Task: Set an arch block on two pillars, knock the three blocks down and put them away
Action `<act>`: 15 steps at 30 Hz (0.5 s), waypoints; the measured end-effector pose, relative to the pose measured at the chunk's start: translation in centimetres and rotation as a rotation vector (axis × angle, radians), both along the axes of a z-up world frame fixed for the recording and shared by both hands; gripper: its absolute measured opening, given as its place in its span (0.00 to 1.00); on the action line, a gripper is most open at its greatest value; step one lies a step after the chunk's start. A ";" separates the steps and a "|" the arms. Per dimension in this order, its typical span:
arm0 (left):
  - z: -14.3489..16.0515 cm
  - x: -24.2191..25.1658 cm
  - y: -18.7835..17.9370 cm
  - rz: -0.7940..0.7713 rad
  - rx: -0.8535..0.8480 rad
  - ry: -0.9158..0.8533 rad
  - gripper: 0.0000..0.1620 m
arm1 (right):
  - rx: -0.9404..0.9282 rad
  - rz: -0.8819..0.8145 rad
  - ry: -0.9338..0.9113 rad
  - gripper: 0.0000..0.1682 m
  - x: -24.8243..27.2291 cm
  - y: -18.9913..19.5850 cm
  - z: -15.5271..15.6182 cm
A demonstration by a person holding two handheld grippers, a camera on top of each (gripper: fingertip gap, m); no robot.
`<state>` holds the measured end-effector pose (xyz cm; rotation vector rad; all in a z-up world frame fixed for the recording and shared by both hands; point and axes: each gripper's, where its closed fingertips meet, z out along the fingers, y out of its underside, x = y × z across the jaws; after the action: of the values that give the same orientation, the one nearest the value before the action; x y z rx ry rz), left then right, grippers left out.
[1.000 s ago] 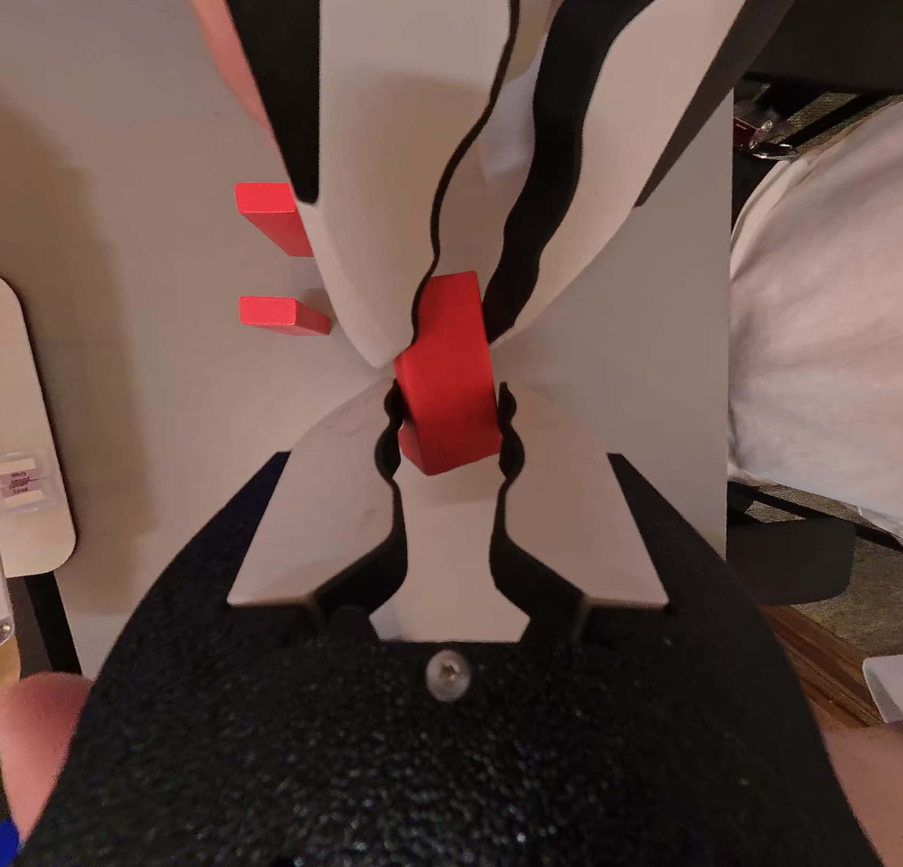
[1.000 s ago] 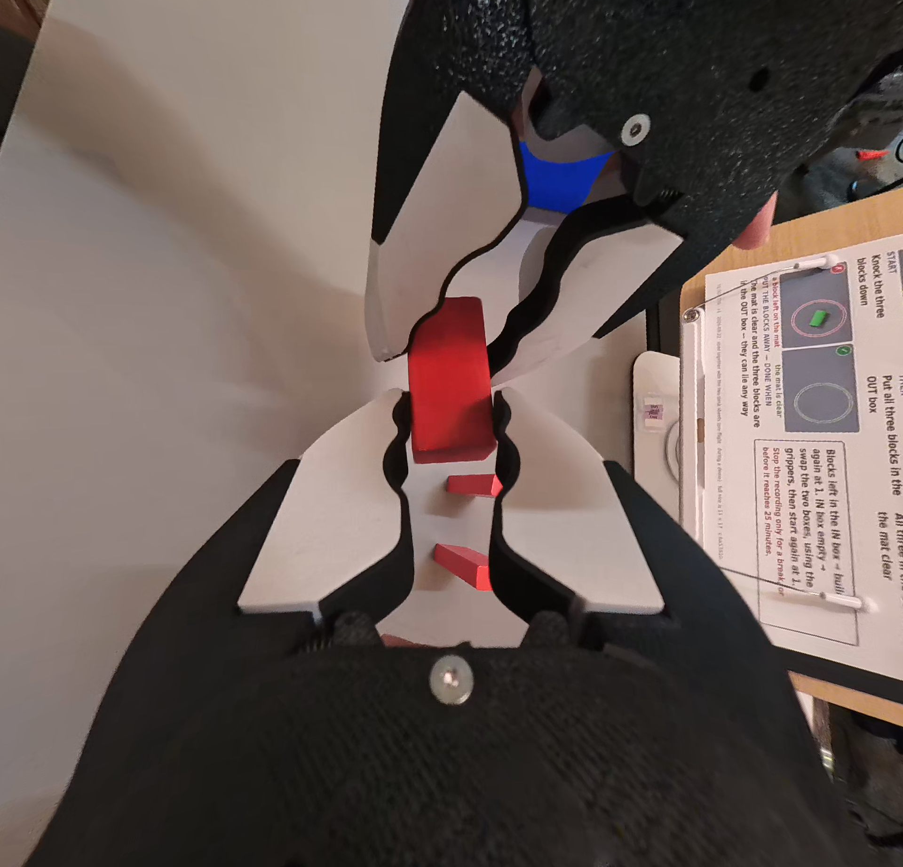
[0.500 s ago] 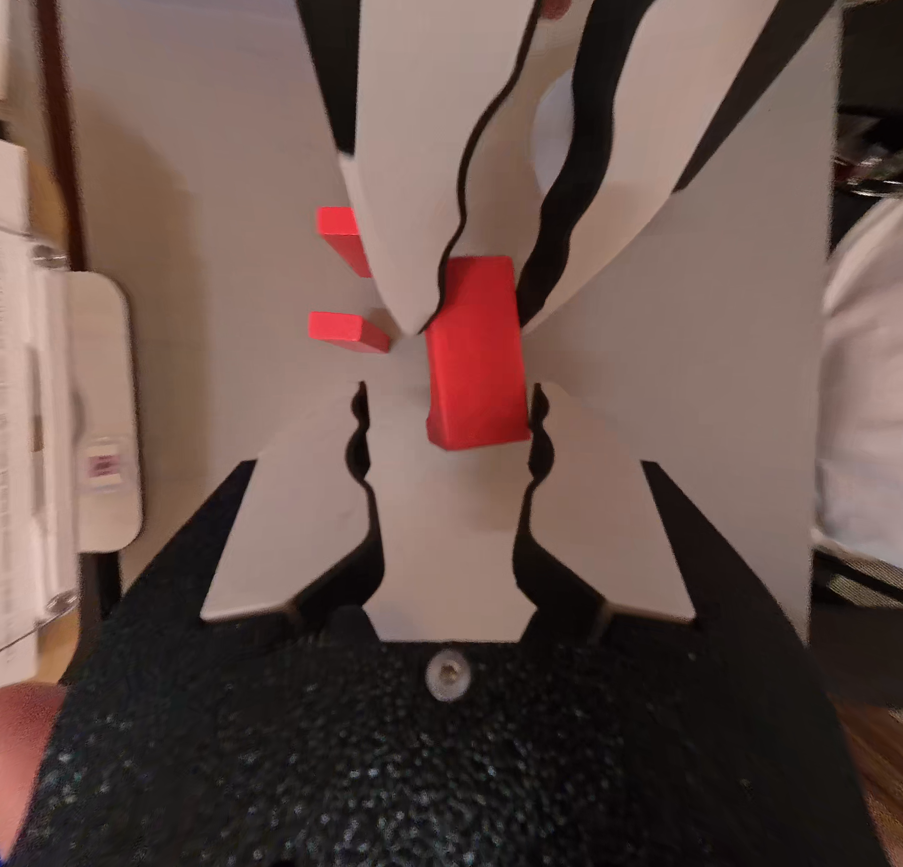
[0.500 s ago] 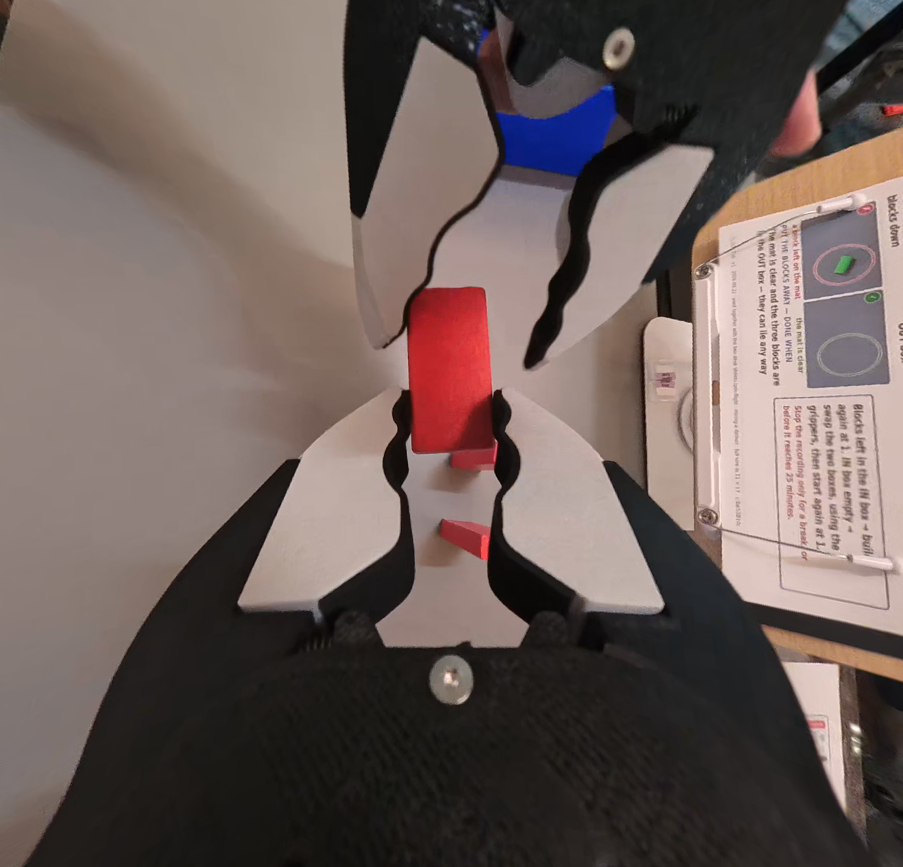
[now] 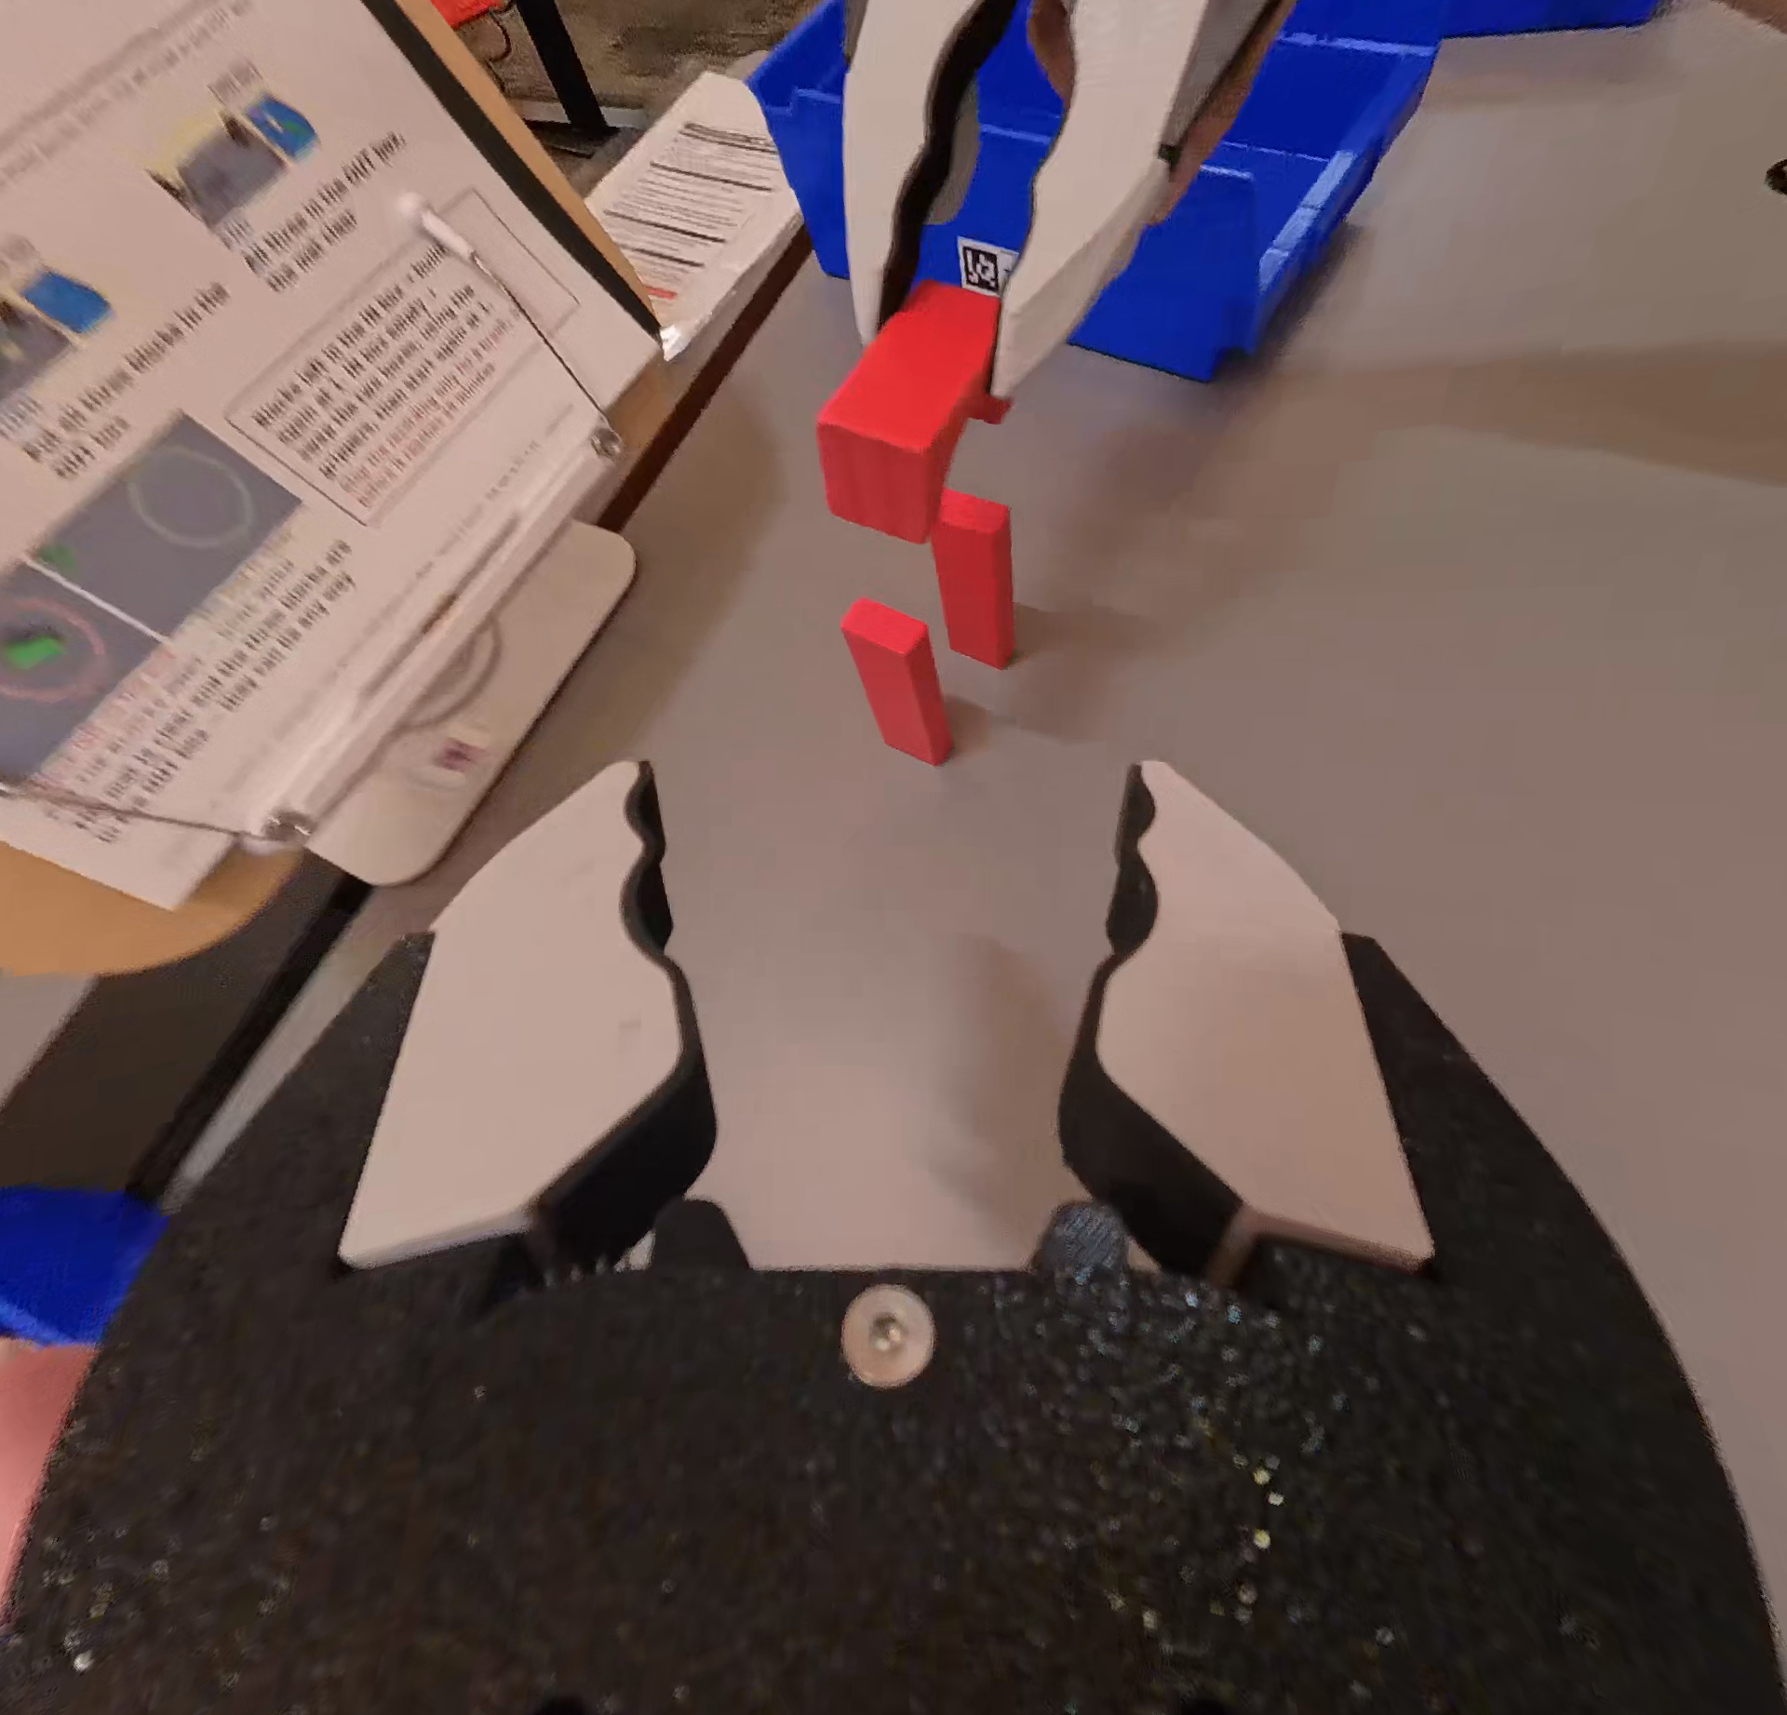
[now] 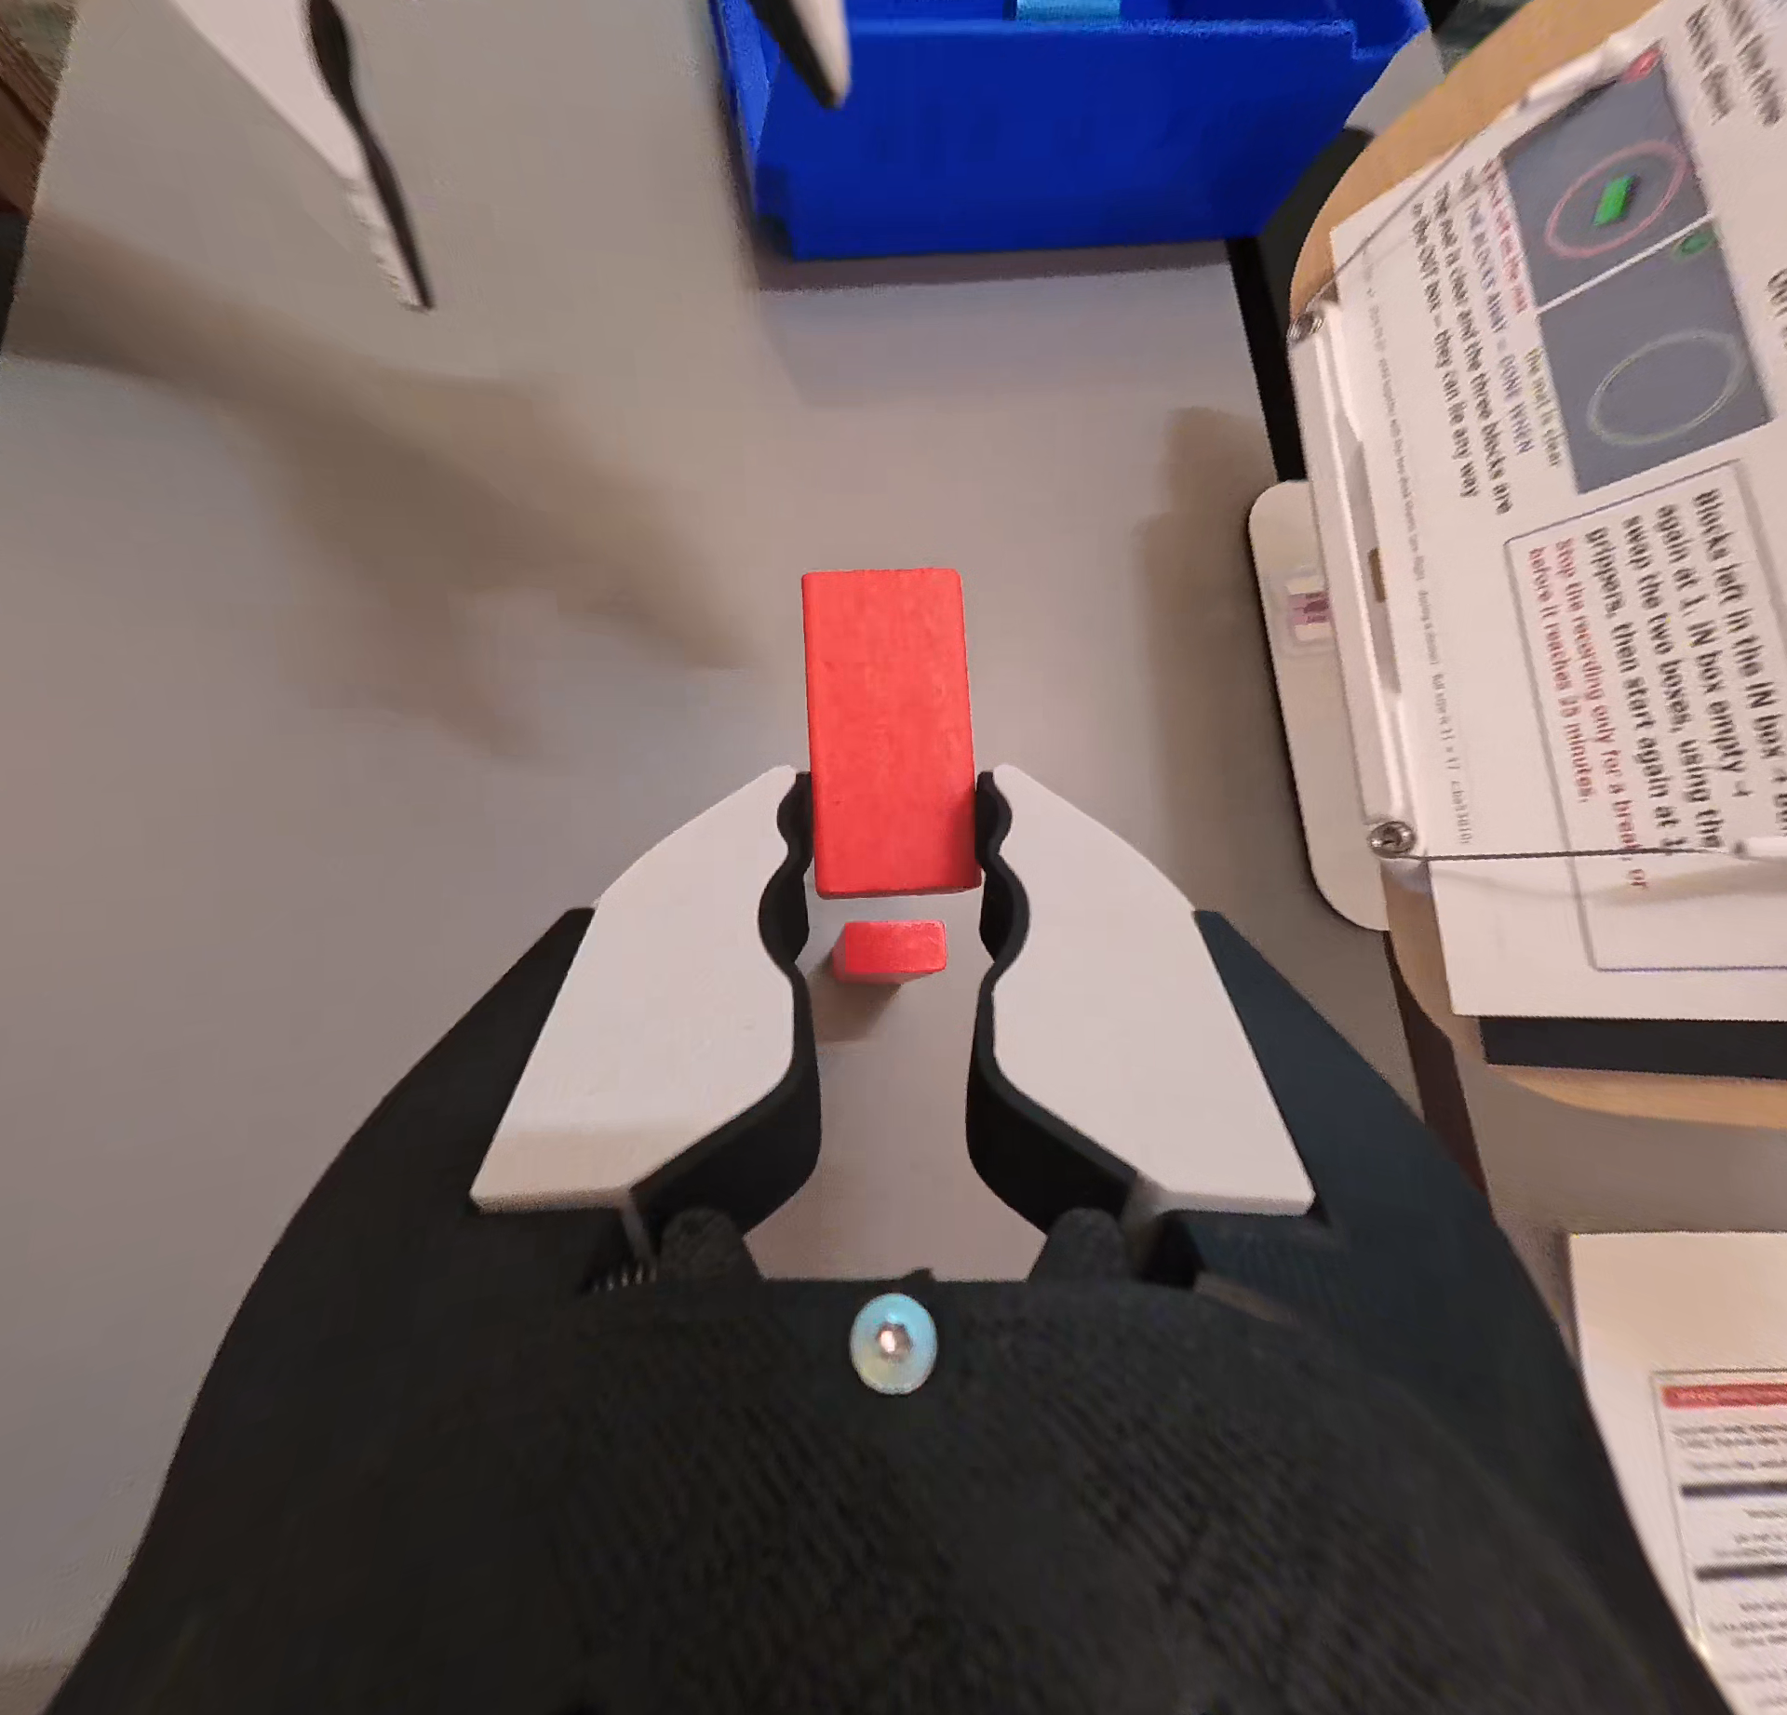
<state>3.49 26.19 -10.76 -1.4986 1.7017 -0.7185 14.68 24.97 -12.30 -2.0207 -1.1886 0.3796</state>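
My right gripper (image 6: 890, 789) is shut on a red block (image 6: 885, 731) and holds it in the air, long side pointing forward. In the left wrist view the right gripper (image 5: 933, 344) comes down from the top with that block (image 5: 899, 421) in its tips. Two more red blocks stand upright on the grey mat (image 5: 1354, 702) below it, one farther (image 5: 977, 576) and one nearer (image 5: 899, 682). In the right wrist view only the top of one (image 6: 890, 948) shows under the held block. My left gripper (image 5: 890, 789) is open wide and empty, short of the nearer block.
A blue bin (image 5: 1257, 170) stands on the mat behind the blocks and also shows in the right wrist view (image 6: 1015, 122). A printed sheet on a clip stand (image 5: 242, 412) rests on a wooden surface beside the mat. The left gripper (image 6: 619, 199) is blurred at upper left in the right wrist view. The grippers' ends are close to 12 cm from one another.
My left gripper let go of the red block, opened wide and drew back. My right gripper kept its hold on the block above the two standing blocks.
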 end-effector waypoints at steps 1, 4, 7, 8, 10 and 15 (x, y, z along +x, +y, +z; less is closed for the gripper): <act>-0.9 -0.4 -0.4 0.008 -0.021 -0.009 0.55 | -0.013 0.000 -0.003 0.19 0.2 0.1 -0.8; -3.3 -1.2 -2.1 0.007 -0.110 -0.039 0.54 | -0.034 -0.004 0.006 0.19 0.5 0.5 -2.4; -5.3 -1.8 -3.4 0.009 -0.184 -0.056 0.54 | -0.034 -0.010 0.009 0.19 0.7 0.8 -3.0; -5.8 -2.0 -3.6 0.017 -0.196 -0.060 0.54 | -0.039 -0.006 0.000 0.19 0.8 0.7 -3.1; -6.7 -2.3 -4.1 0.020 -0.223 -0.068 0.53 | -0.042 -0.008 -0.007 0.19 1.0 0.5 -3.4; -8.8 -2.8 -5.3 0.017 -0.271 -0.063 0.53 | -0.051 -0.014 -0.018 0.19 1.4 0.5 -4.2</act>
<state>0.71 20.92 -19.56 -1.6512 1.5901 -1.0084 16.04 25.43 -16.45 -2.0799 -1.1859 0.3887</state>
